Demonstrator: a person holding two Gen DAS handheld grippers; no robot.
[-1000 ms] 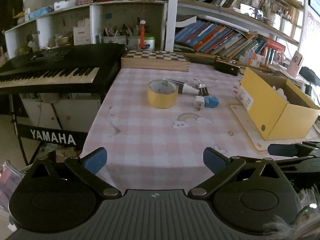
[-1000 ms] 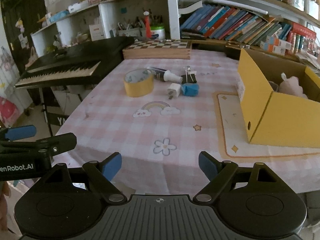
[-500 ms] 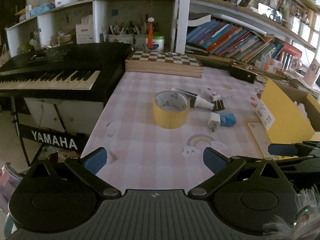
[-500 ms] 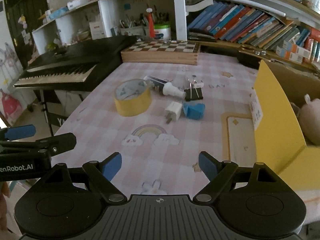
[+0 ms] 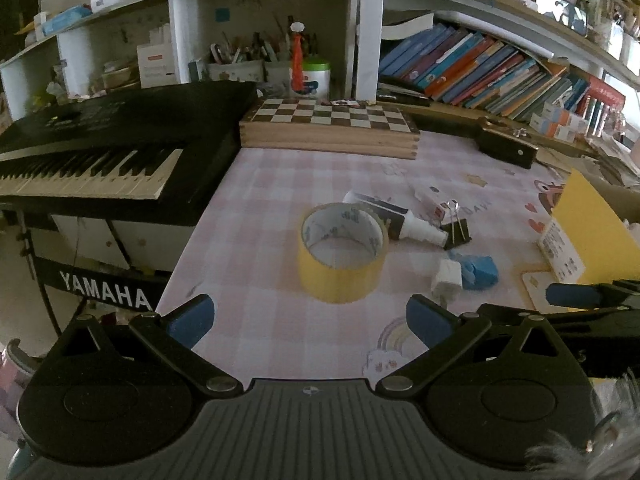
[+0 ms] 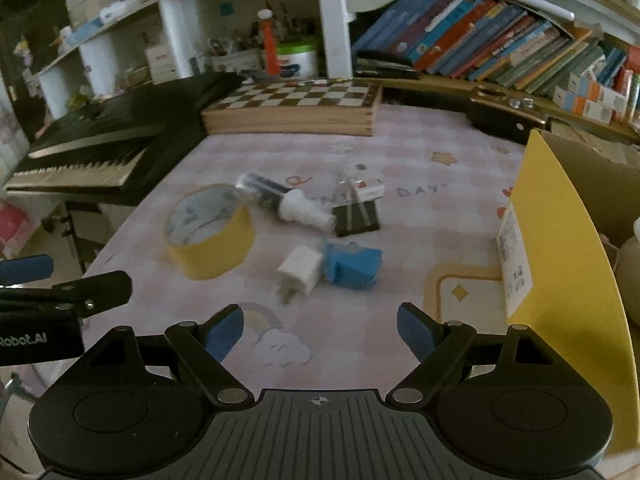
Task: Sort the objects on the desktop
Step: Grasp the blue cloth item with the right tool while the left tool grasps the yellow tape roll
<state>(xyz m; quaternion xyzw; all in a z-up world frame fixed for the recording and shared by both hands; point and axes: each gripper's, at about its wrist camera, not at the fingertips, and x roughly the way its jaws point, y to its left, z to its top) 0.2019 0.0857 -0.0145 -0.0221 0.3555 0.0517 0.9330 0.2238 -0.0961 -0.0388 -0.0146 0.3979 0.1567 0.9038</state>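
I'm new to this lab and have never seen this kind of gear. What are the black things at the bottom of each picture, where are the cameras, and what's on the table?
Each picture comes from a camera mounted on a hand-held gripper, looking forward along its two blue-tipped fingers. One shows the left gripper, the other the right gripper. Both are open and hold nothing. On the checked tablecloth lie a roll of yellow tape, a white charger plug beside a blue object, a black binder clip and a tube with a white cap. A yellow box stands to the right.
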